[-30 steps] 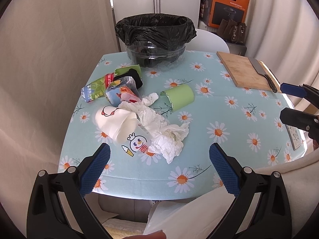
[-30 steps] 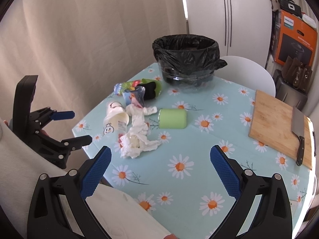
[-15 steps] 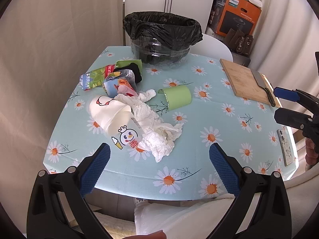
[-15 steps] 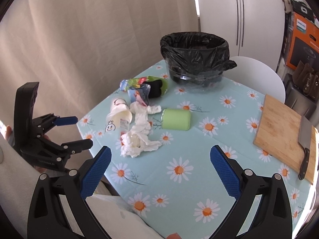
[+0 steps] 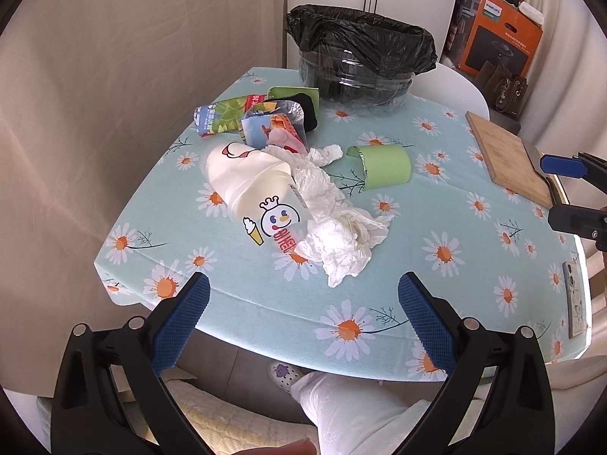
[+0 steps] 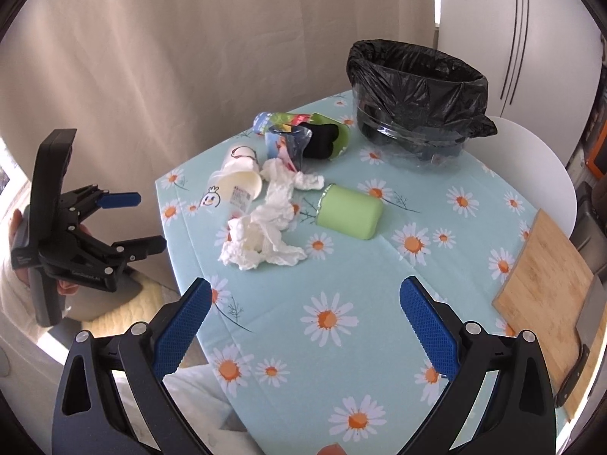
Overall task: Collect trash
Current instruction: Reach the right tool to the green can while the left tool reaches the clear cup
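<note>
Grippers, two, both empty with jaws spread wide: left gripper (image 5: 303, 297) held off the near edge of the table (image 5: 379, 326), right gripper (image 6: 305, 303) held over its near right part; likely poised so either can reach the litter without crowding the other.

Tissue (image 5: 337, 227), white, crumpled, loose folds; nearest piece of trash, lying against the cup.

Cup (image 5: 250, 185), white plastic, on its side, cartoon face and red print; just left of the tissue.

Green cup (image 5: 387, 167), tipped over, right of the tissue and apart from it.

Wrappers (image 5: 273, 125), printed foil, flattened, heaped with a dark item behind the cup.

Cutting board (image 5: 508, 155), wood, far right edge; not trash.

Bin (image 5: 356, 60), clear-walled, lined with a black bag, mouth open; far end of the table, within a short carry of the heap.
</note>
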`<control>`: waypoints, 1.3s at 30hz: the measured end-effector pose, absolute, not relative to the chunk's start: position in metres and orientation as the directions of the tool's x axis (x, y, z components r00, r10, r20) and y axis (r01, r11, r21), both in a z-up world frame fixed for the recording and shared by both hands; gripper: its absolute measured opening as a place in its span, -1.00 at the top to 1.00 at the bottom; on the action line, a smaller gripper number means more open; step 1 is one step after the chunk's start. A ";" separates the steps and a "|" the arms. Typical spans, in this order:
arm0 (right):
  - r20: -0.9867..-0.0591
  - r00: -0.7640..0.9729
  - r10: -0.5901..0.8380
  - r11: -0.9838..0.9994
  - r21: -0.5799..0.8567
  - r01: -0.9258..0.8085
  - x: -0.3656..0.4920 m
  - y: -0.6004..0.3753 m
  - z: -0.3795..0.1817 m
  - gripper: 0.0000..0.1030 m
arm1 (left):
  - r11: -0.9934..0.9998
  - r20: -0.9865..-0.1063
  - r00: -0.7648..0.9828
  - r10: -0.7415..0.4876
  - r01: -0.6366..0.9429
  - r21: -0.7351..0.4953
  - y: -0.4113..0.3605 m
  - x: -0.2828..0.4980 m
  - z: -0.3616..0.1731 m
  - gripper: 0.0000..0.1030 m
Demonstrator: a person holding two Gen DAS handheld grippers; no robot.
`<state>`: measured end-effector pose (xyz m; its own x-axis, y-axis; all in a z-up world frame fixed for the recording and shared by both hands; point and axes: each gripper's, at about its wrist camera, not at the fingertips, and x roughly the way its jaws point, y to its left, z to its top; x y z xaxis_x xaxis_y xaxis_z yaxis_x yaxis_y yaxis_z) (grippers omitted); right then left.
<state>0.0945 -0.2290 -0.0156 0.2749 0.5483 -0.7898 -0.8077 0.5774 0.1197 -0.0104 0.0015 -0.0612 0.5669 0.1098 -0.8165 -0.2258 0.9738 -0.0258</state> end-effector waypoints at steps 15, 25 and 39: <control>-0.836 0.314 0.450 0.675 0.089 -0.732 0.142 -0.190 -0.048 -0.85 | 0.999 -0.836 0.548 0.031 -0.046 0.007 0.046 0.031 -0.072 -0.89; -0.868 0.304 0.393 0.713 0.080 -0.696 0.173 -0.152 -0.071 -0.85 | 0.991 -0.862 0.505 -0.051 0.130 0.017 0.067 0.068 -0.089 -0.89; -0.904 0.272 0.329 0.772 0.092 -0.629 0.206 -0.119 -0.119 -0.85 | 0.893 -0.899 0.412 -0.147 0.447 0.058 0.059 0.087 -0.110 -0.89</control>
